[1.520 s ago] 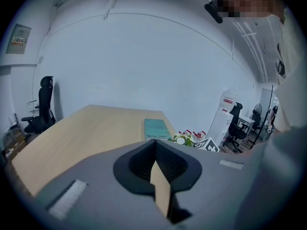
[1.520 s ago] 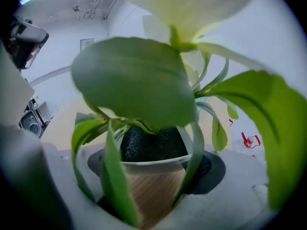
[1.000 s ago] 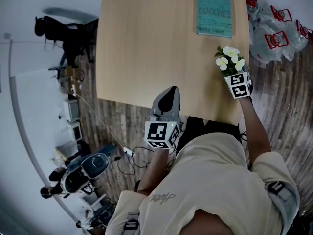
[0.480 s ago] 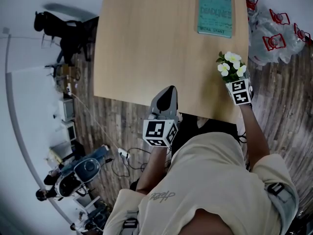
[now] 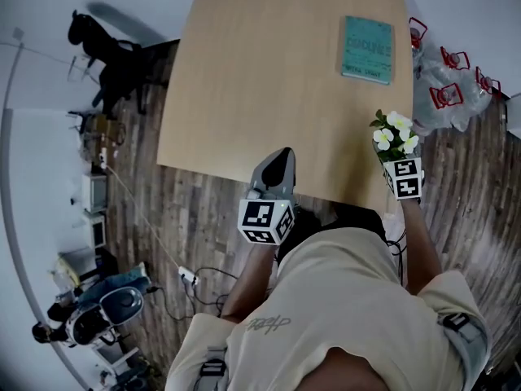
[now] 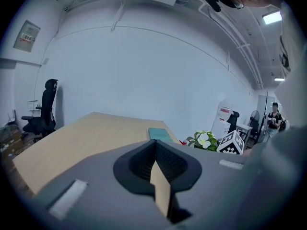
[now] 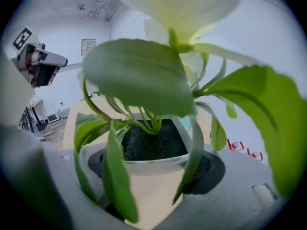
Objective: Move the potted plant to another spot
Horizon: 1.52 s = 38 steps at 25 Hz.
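The potted plant (image 5: 394, 137) has a white pot (image 7: 152, 166), dark soil, green leaves and white flowers. My right gripper (image 5: 397, 151) is shut on the pot and holds it upright over the wooden table's (image 5: 269, 80) near right corner. In the right gripper view the pot sits between the jaws and its leaves fill most of the picture. My left gripper (image 5: 280, 158) is shut, holds nothing and points over the table's front edge. In the left gripper view the plant (image 6: 203, 140) shows to the right, beyond the closed jaws.
A teal book (image 5: 367, 49) lies flat on the table's far right part. Clear bottles with red handles (image 5: 446, 72) lie on the floor right of the table. A black office chair (image 5: 102, 47) and cabled equipment (image 5: 98, 312) stand at the left.
My right gripper has carried the plant up and a little toward me along the table's right edge. The left gripper stays shut near the front edge.
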Tool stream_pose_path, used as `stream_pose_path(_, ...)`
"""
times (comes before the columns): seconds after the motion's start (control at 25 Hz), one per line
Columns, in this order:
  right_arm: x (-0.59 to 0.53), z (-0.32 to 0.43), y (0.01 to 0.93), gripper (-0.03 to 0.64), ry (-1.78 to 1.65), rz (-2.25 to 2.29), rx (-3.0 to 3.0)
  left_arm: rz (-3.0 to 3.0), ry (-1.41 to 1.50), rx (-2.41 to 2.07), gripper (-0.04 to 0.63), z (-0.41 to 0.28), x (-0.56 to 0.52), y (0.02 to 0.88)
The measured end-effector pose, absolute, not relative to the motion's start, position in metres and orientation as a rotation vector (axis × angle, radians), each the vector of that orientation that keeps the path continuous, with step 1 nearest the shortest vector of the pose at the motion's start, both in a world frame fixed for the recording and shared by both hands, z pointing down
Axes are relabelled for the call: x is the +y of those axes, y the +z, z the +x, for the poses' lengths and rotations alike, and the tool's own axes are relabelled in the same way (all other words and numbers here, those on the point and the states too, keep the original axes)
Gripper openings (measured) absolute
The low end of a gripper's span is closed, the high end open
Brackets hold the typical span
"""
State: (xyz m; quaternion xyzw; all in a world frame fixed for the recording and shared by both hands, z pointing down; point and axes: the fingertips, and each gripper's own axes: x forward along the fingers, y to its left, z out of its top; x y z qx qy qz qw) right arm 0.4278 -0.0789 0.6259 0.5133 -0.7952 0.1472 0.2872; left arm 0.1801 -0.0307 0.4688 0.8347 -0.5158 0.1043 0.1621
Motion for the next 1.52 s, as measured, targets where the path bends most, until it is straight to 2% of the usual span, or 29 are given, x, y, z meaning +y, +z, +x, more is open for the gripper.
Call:
stream_pose_path(0.56,-0.054,0.32,0.565,0.342,0.315,1.306,-2.252,2.263,0.212,-1.568,0.014,0.057,-0.002,0.48)
stream_pose_path(1.08,-0.034,0.197,0.568,0.342,0.296,1.209,-2.305,2.225,0.218,-1.626,0.014,-0.048,0.031,0.495)
stream_pose_path(1.52,-0.028,0.135,0.563,0.342,0.273,1.171,-2.293,2.18,0.155,-1.621,0.014,-0.113,0.045,0.501)
